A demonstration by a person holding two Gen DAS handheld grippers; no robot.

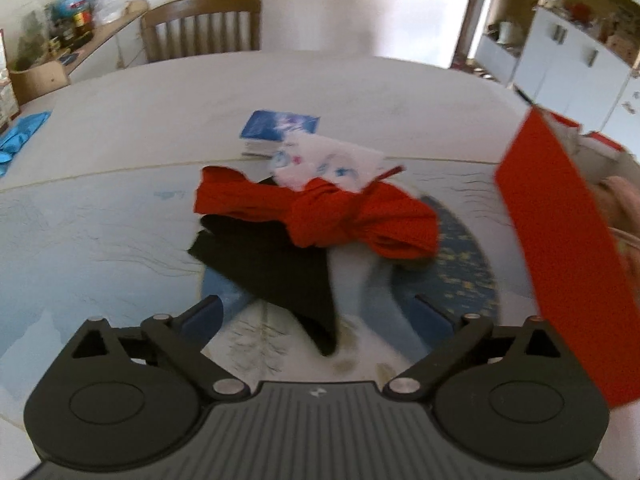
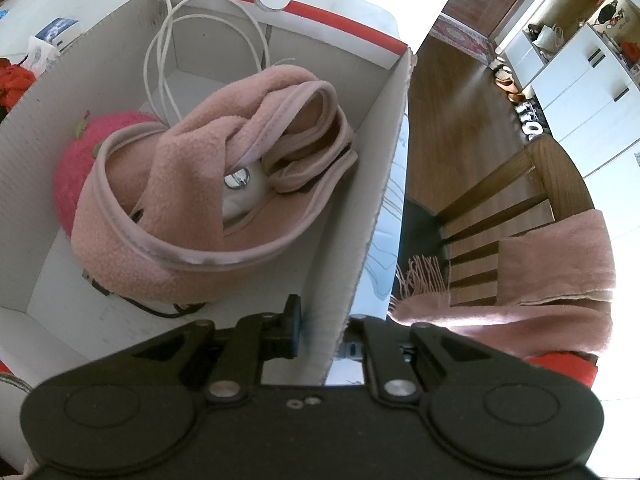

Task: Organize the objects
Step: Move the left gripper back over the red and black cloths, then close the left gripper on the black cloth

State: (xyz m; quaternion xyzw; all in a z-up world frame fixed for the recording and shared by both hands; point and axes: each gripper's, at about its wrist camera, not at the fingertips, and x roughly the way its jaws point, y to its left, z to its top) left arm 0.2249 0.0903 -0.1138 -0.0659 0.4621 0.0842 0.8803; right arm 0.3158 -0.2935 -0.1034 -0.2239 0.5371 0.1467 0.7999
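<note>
On the table lie a knotted red cloth (image 1: pixel 352 220) and a black cloth (image 1: pixel 272 264) partly under it. My left gripper (image 1: pixel 320 310) hangs just in front of them, jaws wide open, with the black cloth's tip lying between the fingers untouched. A white patterned packet (image 1: pixel 332 160) rests behind the red cloth. My right gripper (image 2: pixel 324 336) is shut on the right wall of the white cardboard box (image 2: pixel 372 208). Inside the box are a pink fleece (image 2: pixel 200 200), a white cable (image 2: pixel 168 52) and a pink plush fruit (image 2: pixel 80 160).
The box's red flap (image 1: pixel 560 260) stands up close on the right of the left gripper. A blue booklet (image 1: pixel 280 124) lies farther back. A wooden chair (image 1: pixel 200 28) stands behind the table; another chair (image 2: pixel 500 208) beside the box carries a pink scarf (image 2: pixel 552 264).
</note>
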